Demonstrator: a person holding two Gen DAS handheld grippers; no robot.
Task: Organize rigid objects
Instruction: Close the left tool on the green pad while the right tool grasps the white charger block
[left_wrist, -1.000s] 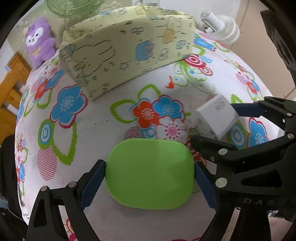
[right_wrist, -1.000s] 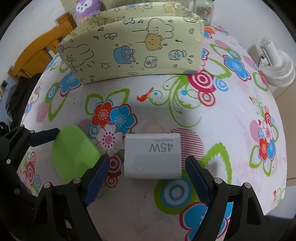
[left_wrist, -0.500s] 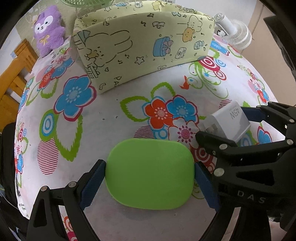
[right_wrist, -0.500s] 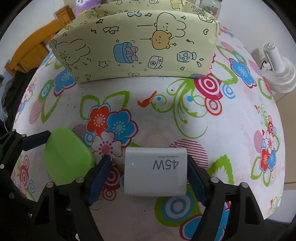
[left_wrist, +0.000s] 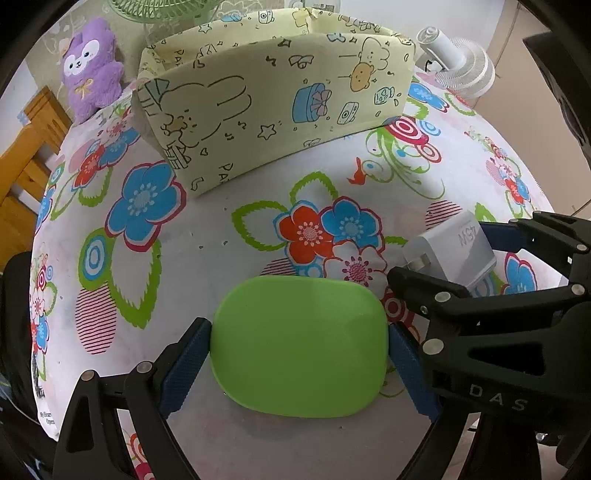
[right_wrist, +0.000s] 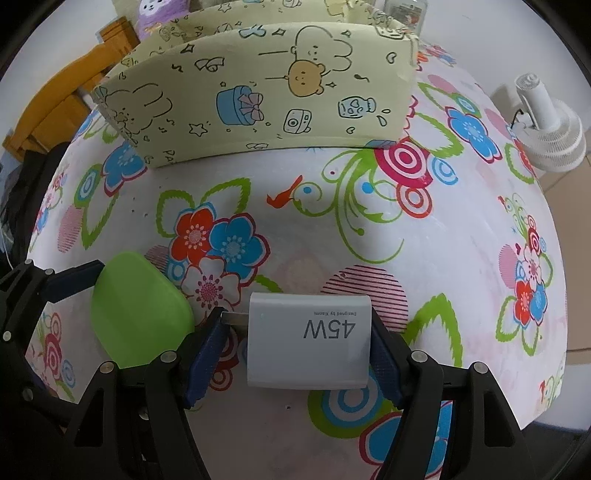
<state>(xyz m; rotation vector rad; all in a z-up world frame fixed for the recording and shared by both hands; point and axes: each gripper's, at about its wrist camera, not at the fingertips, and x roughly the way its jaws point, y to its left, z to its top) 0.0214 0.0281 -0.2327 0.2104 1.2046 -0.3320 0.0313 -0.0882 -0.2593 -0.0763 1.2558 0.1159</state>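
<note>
A green rounded flat case (left_wrist: 299, 347) sits between the blue pads of my left gripper (left_wrist: 299, 332), which is shut on its two sides just above the floral tablecloth (left_wrist: 184, 266). A white 45W charger (right_wrist: 310, 347) lies between my right gripper's (right_wrist: 295, 325) pads. Those jaws are closing: the right pad is against the charger's side and the left pad meets its metal prongs. In the left wrist view the right gripper (left_wrist: 461, 251) and charger (left_wrist: 454, 247) sit at the right. The green case (right_wrist: 136, 310) shows at the right wrist view's left.
A pale yellow cartoon-print box (left_wrist: 277, 103), open at the top, stands behind both grippers, also seen as the box (right_wrist: 258, 92). A purple plush toy (left_wrist: 92, 70) and wooden furniture (left_wrist: 22, 166) are at the back left. A white fan (right_wrist: 550, 129) stands off the table's right edge.
The right gripper's jaws have narrowed from standing apart around the charger to touching it. The left gripper keeps the same hold on the green case.
</note>
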